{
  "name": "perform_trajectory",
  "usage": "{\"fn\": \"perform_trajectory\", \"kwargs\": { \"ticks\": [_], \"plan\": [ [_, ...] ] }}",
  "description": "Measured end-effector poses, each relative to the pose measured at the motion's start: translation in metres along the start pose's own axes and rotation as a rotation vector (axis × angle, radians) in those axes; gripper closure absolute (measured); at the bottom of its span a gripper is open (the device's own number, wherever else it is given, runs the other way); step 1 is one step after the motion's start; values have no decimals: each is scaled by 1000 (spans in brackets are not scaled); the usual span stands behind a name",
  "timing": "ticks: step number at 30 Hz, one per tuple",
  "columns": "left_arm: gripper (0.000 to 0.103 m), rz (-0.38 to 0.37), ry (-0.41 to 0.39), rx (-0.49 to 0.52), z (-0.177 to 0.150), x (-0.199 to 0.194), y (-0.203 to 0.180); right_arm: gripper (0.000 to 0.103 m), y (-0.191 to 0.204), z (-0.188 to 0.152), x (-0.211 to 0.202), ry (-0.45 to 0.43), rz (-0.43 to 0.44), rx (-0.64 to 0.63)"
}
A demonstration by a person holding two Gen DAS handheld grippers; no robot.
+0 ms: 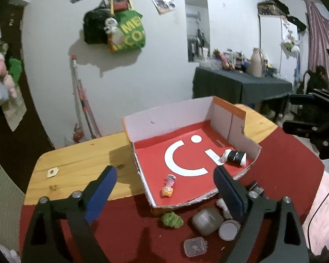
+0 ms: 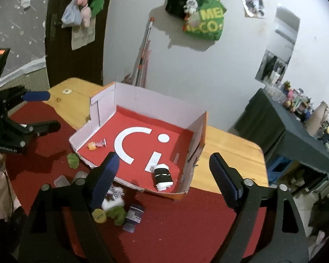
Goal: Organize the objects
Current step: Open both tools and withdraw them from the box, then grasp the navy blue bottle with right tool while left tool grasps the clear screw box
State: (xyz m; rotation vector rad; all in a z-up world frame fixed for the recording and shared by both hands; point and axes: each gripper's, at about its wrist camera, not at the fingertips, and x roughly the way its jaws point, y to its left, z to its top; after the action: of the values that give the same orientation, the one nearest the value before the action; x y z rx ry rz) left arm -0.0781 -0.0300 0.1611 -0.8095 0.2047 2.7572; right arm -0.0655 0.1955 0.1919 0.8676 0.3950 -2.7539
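An open cardboard box with a red floor stands on the table. Inside lie a black-and-white roll and a small pink-and-yellow toy. My left gripper is open and empty above the box's near edge. My right gripper is open and empty above the box's near right corner. On the red mat in front lie a green plush, a grey case, a round lid, a small clear box, a white plush, another green toy and a yellow disc.
The wooden table carries a red mat. A small sticker lies on the wood at left. A dark cloth-covered side table with clutter stands behind. Bags hang on the white wall.
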Motion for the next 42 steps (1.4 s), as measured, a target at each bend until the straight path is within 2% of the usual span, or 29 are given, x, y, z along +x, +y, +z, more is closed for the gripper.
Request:
{"fn": "perform_trajectory", "kwargs": {
  "ticks": [4,9,16,19,22,25,31,36,42],
  "plan": [
    [6,15,-47,-33,-12,-16,-5,14,4,-8,-16,-50,-20,24],
    [3,43,-91,-65,-28,-31,-14,13,4,-23,-24,-64,11,103],
    [0,19,-80,-115,-51,-36,-22,13,13,-54,-30,-96,-13,146],
    [0,47,-69,-112,-60,-34,-27,11,15,-68,-29,-93,-3,180],
    [0,54,-45,-104,-71,-29,-33,10,15,-83,-25,-91,-14,215],
    [0,31,-11,-132,-84,-20,-34,10,14,-97,-17,-76,-4,263],
    [0,19,73,-161,-105,2,-36,10,14,-123,11,-10,24,336],
    [0,8,138,-183,-118,19,-35,10,14,-137,31,40,23,361],
    [0,7,178,-199,-124,31,-32,10,9,-145,43,73,27,388]
  ]
}}
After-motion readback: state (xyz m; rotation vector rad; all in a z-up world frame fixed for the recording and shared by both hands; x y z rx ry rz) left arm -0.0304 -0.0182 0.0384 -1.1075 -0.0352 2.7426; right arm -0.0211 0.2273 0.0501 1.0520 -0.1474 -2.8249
